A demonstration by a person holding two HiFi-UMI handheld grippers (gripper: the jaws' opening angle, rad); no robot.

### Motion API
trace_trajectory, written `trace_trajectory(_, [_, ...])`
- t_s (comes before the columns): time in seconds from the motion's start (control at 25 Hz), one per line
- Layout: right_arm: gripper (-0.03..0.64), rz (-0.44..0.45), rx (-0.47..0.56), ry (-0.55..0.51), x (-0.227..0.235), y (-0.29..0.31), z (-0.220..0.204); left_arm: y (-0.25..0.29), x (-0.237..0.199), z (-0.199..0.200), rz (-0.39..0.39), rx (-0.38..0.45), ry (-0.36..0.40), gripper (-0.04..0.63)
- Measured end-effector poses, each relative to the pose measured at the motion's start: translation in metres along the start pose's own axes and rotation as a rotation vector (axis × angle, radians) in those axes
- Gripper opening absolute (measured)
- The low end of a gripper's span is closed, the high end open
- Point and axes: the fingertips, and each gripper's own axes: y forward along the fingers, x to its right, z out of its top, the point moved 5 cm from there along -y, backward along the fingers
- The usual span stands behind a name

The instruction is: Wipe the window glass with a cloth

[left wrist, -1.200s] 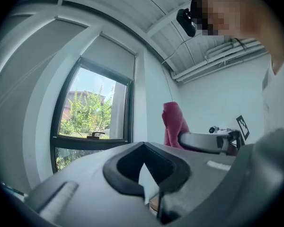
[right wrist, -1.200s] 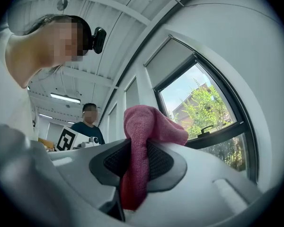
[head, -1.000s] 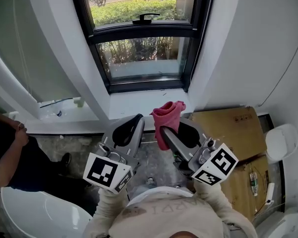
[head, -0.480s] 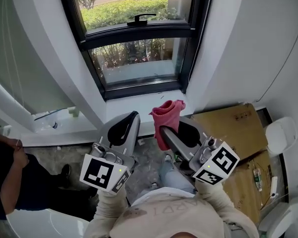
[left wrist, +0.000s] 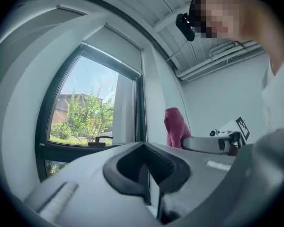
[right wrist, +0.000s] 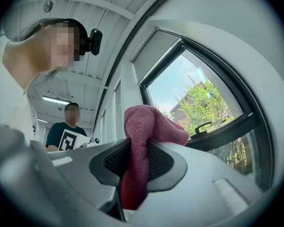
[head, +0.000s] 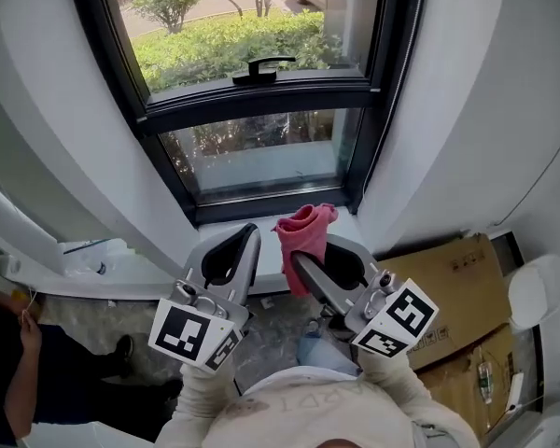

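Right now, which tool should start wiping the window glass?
The right tool. It is clamped on the pink cloth, which points toward the window glass. The left tool is shut with nothing in it.

Cardboard box point(head: 448, 283) on the floor at right, person in dark shirt point(head: 19, 371) at lower left; green shrubs point(head: 233, 40) outside

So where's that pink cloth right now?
In the head view, the pink cloth is just right of centre, pinched in the right gripper, beside the empty left gripper and short of the window's lower pane.
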Motion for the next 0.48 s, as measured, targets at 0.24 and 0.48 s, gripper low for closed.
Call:
trace_trajectory(0.24, [0.107,0.060,0.035,-0.015,0.070,0.031,0.028,0.076,-0.024,0.012,0.018,0.022,0.053,0.000])
trace_trajectory(0.48, [0.107,0.102,0.019,0.017,0.118,0.057,0.025,0.118,-0.050,0.004,0.061,0.005,0.057,0.001])
